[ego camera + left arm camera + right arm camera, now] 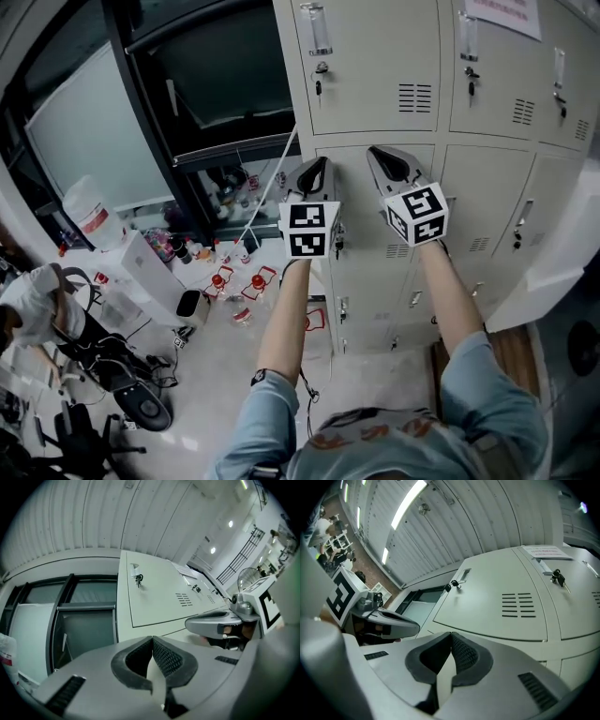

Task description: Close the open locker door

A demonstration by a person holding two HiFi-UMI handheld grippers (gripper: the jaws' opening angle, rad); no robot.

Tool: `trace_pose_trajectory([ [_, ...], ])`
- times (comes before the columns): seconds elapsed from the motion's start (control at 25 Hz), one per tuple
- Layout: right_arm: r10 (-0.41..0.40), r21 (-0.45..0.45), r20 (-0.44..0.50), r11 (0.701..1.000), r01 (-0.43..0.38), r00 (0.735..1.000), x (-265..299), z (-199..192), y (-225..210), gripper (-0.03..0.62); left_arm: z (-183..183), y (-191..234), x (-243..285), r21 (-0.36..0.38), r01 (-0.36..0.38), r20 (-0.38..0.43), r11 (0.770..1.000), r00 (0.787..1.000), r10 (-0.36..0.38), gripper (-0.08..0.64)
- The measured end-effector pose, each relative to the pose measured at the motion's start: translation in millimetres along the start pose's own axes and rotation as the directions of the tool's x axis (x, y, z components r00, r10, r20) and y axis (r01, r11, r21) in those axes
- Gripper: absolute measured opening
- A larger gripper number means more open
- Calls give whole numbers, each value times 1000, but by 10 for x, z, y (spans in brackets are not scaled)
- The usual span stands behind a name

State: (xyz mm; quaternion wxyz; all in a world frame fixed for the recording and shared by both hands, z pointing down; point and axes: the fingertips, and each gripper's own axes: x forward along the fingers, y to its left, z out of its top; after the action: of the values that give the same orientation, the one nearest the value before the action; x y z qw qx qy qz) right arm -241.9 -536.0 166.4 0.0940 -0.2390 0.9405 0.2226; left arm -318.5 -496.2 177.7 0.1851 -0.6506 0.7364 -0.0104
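The landmark here is the vented upper locker door [375,66], closed, with a key in its lock. Directly below it sits the middle-row locker door [361,202], and both grippers are on that door. The left gripper [319,169] is at the door's left side and the right gripper [380,157] just beside it, both just under the seam beneath the vented door. In each gripper view the dark pads meet at the tips with nothing between them, so both pairs of jaws are closed and empty, and their tips are against the pale door face. From the head view this door looks flush with its neighbours.

Up and to the right of the vented door, a paper notice [502,14] is stuck on the next locker. Its print is red but too small to read. Each gripper carries a marker cube [309,228] with black-and-white square patterns. Far to the left of the vented door stands a large water bottle [89,216] with a red label, unreadable.
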Motion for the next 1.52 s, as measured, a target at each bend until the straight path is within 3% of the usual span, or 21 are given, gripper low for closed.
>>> trace_pose_trajectory([
  [0.24, -2, 50, -51, 999, 5, 999, -215, -259, 83, -8, -144, -153, -263, -19, -11, -10, 1000, 1000, 10, 18],
  [0.44, -10, 129, -130, 991, 27, 991, -620, -730, 273, -8, -691, -345, -625, -88, -53, -134, 995, 990, 41, 18],
  [0.64, -47, 180, -114, 981, 67, 992, -703, -1063, 218, -8, -980, -430, -568, -85, -57, -127, 995, 991, 46, 18],
  [1.0, -54, 282, -229, 952, 119, 972, -1299, -1688, 561, -8, -1825, -802, -1048, -172, -98, -296, 980, 954, 43, 18],
  [1.2, -13, 333, -343, 933, 134, 939, -1641, -2266, 939, -8, -2465, -968, -1520, -189, -147, -401, 971, 914, 60, 18],
  [1.32, 30, 349, -404, 929, 124, 914, -1810, -2554, 1172, -8, -2710, -1060, -1779, -205, -175, -394, 963, 915, 83, 18],
  [1.52, 44, 325, -404, 941, 98, 914, -1794, -2625, 1296, -8, -2812, -1063, -1858, -224, -186, -388, 957, 918, 88, 18],
])
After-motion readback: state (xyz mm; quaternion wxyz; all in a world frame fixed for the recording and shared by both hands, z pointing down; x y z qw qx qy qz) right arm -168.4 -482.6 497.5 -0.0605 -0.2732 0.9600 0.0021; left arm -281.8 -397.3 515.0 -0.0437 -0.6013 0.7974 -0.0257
